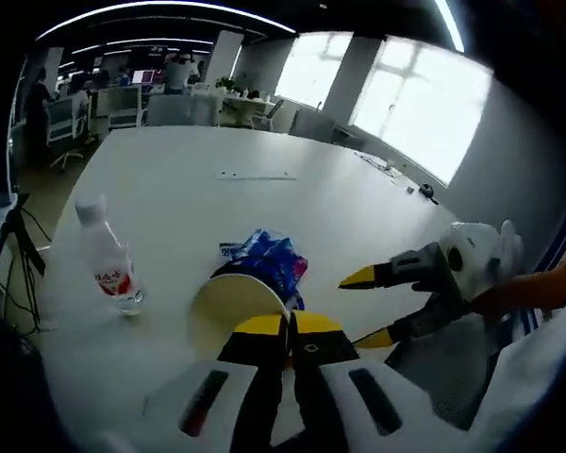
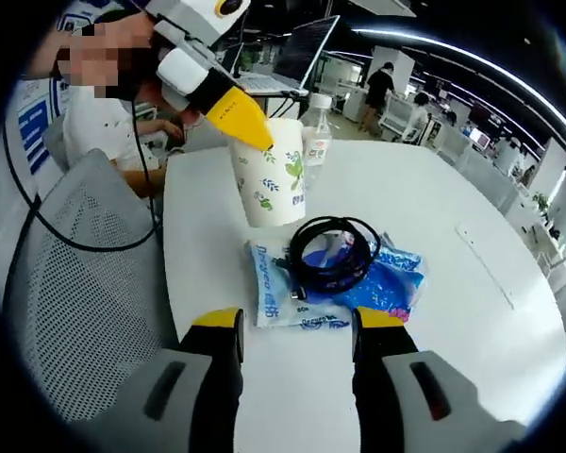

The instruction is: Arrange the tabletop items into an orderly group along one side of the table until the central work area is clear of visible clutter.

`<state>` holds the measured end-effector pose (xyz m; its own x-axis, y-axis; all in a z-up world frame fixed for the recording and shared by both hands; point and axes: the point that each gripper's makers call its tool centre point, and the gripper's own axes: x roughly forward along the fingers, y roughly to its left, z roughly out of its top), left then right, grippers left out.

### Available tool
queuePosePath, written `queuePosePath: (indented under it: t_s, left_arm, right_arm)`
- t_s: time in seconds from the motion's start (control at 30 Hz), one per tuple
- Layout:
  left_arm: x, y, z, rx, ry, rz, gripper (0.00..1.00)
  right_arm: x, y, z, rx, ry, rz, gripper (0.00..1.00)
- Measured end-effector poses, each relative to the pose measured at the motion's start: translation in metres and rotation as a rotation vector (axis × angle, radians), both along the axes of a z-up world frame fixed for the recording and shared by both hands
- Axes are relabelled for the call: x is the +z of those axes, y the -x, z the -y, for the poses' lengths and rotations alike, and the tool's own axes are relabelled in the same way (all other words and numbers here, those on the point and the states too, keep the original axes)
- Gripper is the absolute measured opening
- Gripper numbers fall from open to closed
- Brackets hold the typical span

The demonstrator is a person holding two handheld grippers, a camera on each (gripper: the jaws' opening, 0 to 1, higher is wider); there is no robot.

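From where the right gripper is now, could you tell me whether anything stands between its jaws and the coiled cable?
Nothing visible does. The right gripper is open with bare table ahead of it, then the blue packet on which the cable lies. The cup, held by the left gripper, stands beyond the cable.

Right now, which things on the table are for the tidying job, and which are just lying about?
For the job:
paper cup, pinched by the left tongs
water bottle
blue packet
black cable, coiled on the packet

Just lying about:
ruler far across the table
laptop
mesh chair
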<state>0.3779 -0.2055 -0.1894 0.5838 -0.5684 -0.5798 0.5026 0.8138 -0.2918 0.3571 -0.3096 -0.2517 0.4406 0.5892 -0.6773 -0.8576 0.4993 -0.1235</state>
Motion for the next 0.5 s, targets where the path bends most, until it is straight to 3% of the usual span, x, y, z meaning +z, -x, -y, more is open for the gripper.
queuePosePath:
  t_s: [0.5]
  left_arm:
    - [-0.019,-0.017,-0.021,0.000,-0.166,0.027,0.00]
  right_arm:
    - [-0.002,-0.005,0.049,-0.180,-0.037,-0.040,0.45]
